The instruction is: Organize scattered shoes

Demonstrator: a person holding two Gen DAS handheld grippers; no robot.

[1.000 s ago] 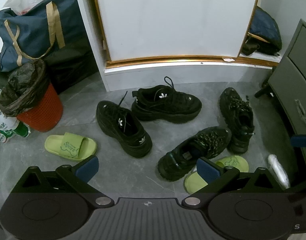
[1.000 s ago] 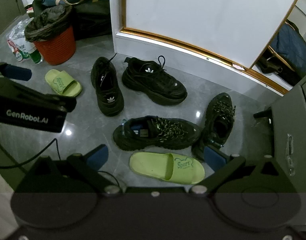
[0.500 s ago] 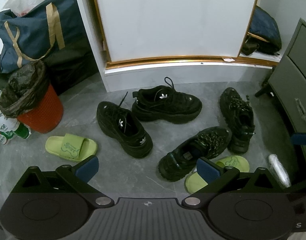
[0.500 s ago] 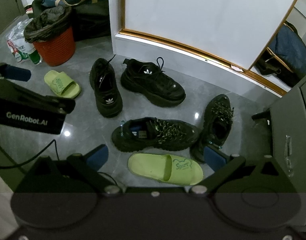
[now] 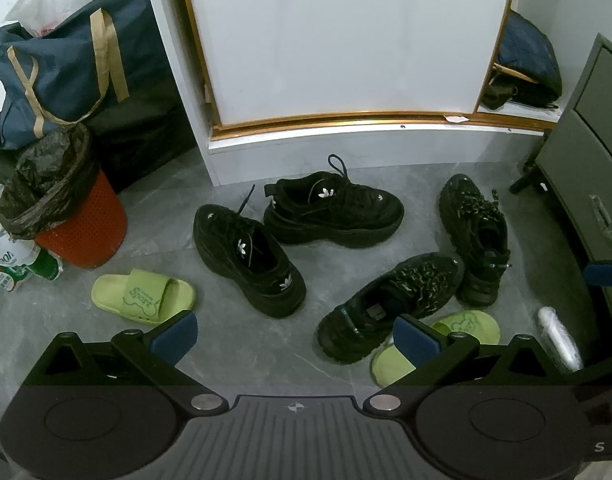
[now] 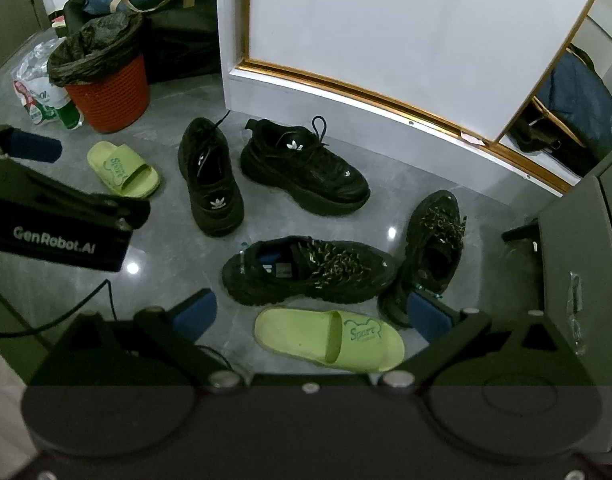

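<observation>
Both claws hang above the grey floor (image 5: 233, 344) with their jaws spread wide and nothing between them: the left claw (image 5: 293, 338) and the right claw (image 6: 312, 314).

In the left wrist view six shoes lie scattered. A black trefoil sneaker (image 5: 249, 254) sits at the centre, and its chunky partner (image 5: 334, 216) stands just beside it at 1 o'clock, close to the white panel (image 5: 346, 40). At 4 o'clock from the centre lies a black sneaker with pale laces (image 5: 386, 306), its toe touching a second laced sneaker (image 5: 476, 240) at 3 o'clock. One green slide (image 5: 143, 292) rests at 8 o'clock, near the red bin (image 5: 81, 228) lined with a black bag. The other green slide (image 5: 438, 346) lies at 5 o'clock, partly behind the claw's right finger, against the laced sneaker's heel.

In the right wrist view that green slide sits at 6 o'clock, right before the open claw.
</observation>
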